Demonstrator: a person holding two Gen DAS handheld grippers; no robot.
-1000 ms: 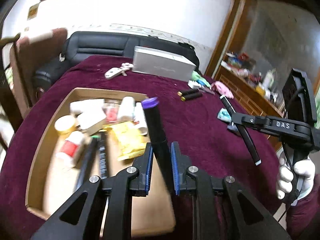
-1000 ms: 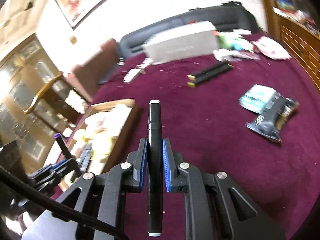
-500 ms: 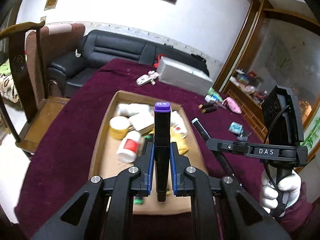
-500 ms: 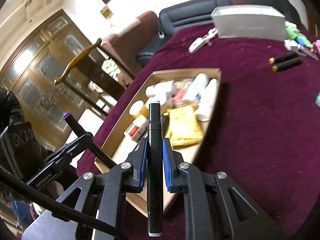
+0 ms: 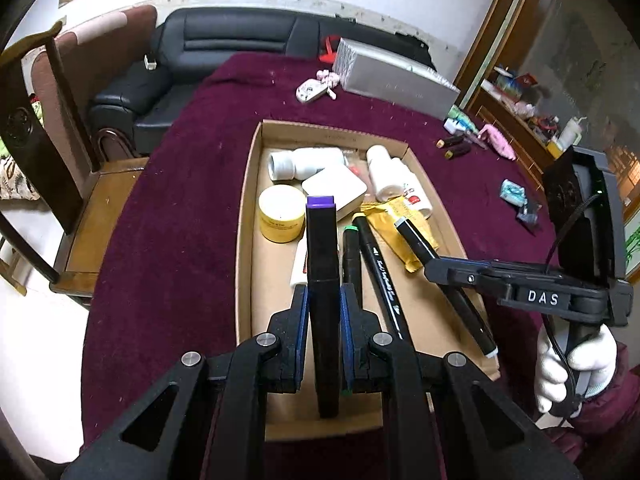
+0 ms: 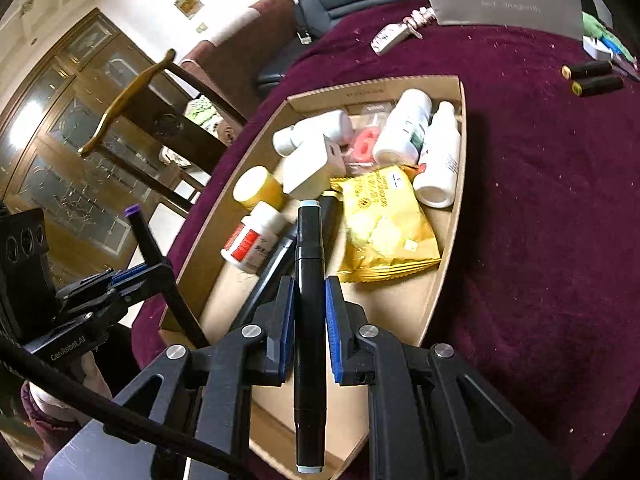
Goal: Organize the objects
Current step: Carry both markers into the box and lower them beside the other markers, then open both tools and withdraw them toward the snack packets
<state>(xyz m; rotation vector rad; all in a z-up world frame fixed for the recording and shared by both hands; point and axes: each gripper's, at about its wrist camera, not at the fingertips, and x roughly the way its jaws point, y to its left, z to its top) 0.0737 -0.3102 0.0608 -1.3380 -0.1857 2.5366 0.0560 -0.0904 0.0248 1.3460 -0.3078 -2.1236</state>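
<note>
Hovering over the box (image 5: pixel 248 216), left gripper (image 5: pixel 325 312) jaws pinching purple marker (image 5: pixel 322 280), right gripper (image 6: pixel 307 308) jaws pinching grey marker (image 6: pixel 309 280); both lengthwise, seemingly to drop beside markers already inside.

Home living room, black leather sofa (image 5: pixel 224 40), glass-fronted wooden cabinet (image 6: pixel 60 152)

Both grippers have swung from over the open maroon counter (image 5: pixel 176 184) to above the cardboard tray (image 5: pixel 245 216). The left gripper (image 5: pixel 324 312) carried its purple-capped marker (image 5: pixel 320 264) along, and the right gripper (image 6: pixel 310 312) its grey-capped marker (image 6: pixel 309 280).
</note>
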